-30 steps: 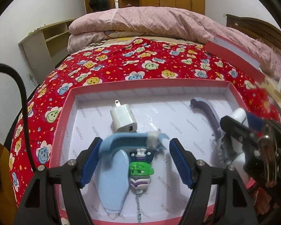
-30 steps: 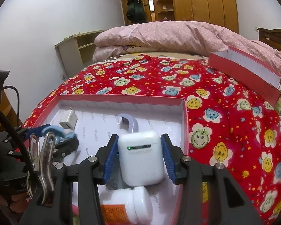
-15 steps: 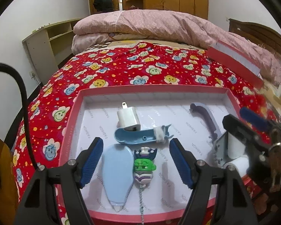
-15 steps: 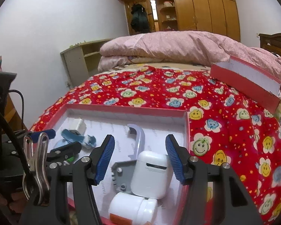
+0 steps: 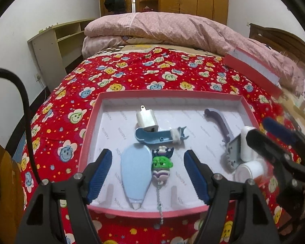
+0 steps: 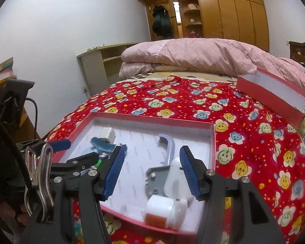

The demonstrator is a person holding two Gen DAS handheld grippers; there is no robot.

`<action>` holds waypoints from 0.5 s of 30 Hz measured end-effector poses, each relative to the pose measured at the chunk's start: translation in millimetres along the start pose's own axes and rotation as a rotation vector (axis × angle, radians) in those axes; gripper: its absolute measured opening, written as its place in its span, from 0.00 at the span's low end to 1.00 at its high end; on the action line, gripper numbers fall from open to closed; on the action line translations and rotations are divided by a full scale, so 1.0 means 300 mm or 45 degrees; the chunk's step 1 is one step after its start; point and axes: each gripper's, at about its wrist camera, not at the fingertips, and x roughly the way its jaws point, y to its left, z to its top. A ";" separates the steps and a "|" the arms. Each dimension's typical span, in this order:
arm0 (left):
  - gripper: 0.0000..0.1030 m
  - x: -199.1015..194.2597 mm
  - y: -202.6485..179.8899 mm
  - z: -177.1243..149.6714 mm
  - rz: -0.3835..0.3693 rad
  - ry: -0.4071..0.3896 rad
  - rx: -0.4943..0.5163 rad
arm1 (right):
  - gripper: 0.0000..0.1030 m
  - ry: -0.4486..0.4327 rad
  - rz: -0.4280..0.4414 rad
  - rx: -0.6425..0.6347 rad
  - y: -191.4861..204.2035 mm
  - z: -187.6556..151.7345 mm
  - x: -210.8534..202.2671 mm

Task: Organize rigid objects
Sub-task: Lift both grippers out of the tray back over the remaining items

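A pink-rimmed box (image 5: 95, 105) (image 6: 213, 142) lies on the red bed cover. In it lie a white charger plug (image 5: 146, 119), a blue clip (image 5: 158, 137), a light blue oval case (image 5: 135, 172), a green figure keychain (image 5: 162, 163), a lilac handle (image 5: 219, 122) (image 6: 168, 144), a grey bracket (image 6: 155, 180), a white earbud case (image 6: 175, 180) and a white bottle (image 6: 162, 213). My left gripper (image 5: 148, 173) is open and empty, raised above the oval case and keychain. My right gripper (image 6: 151, 169) is open and empty above the earbud case.
The box lid (image 5: 252, 70) (image 6: 272, 97) lies at the back right of the bed. A pink quilt (image 5: 162, 30) is folded at the bed's head. A shelf unit (image 5: 52, 46) stands left by the wall, wardrobes (image 6: 223, 14) behind.
My left gripper let go of the blue clip, which now lies in the box, and pulled back. My right gripper released the earbud case into the box and lifted away.
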 end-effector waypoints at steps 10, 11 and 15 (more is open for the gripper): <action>0.74 -0.060 0.022 -0.044 -0.013 0.009 -0.010 | 0.56 0.057 0.036 -0.011 0.044 -0.065 -0.059; 0.74 -0.065 0.024 -0.049 -0.014 0.011 -0.010 | 0.56 0.060 0.037 -0.009 0.048 -0.072 -0.067; 0.74 -0.092 0.035 -0.078 -0.018 0.019 -0.008 | 0.56 0.070 0.028 -0.007 0.060 -0.094 -0.090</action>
